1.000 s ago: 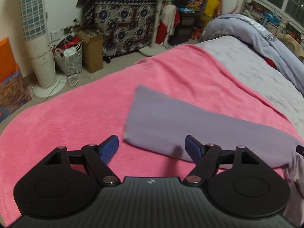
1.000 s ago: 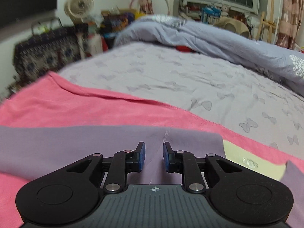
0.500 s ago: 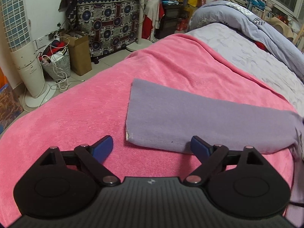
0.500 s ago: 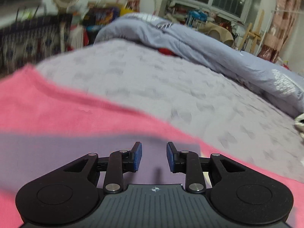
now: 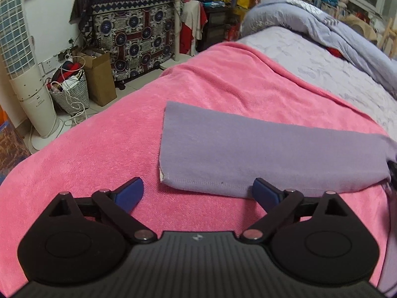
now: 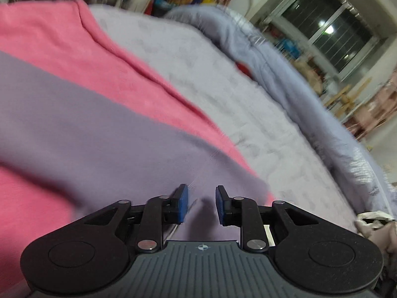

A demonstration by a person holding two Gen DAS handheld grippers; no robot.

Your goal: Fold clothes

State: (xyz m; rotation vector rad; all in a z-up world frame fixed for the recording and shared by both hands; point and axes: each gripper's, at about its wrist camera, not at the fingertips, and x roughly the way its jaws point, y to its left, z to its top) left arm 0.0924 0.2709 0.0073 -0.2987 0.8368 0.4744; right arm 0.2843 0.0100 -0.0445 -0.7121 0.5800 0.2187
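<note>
The purple garment (image 5: pixel 260 149) lies flat on the pink blanket (image 5: pixel 99 154), long axis running left to right, its hemmed end directly ahead of the left tool (image 5: pixel 197 193), jaws just opened wide with nothing between them, while the right tool (image 6: pixel 200 204) hovers narrowly parted over the opposite end.

Left wrist view: you are looking down your left hand-held gripper (image 5: pixel 198 193), close over the pink blanket (image 5: pixel 104 149), facing the room's wall.
Right wrist view: rolled, blurred, facing the window (image 6: pixel 330 24).
Shared: both are showing the purple garment (image 5: pixel 260 149) and bed (image 6: pixel 223 87).
</note>
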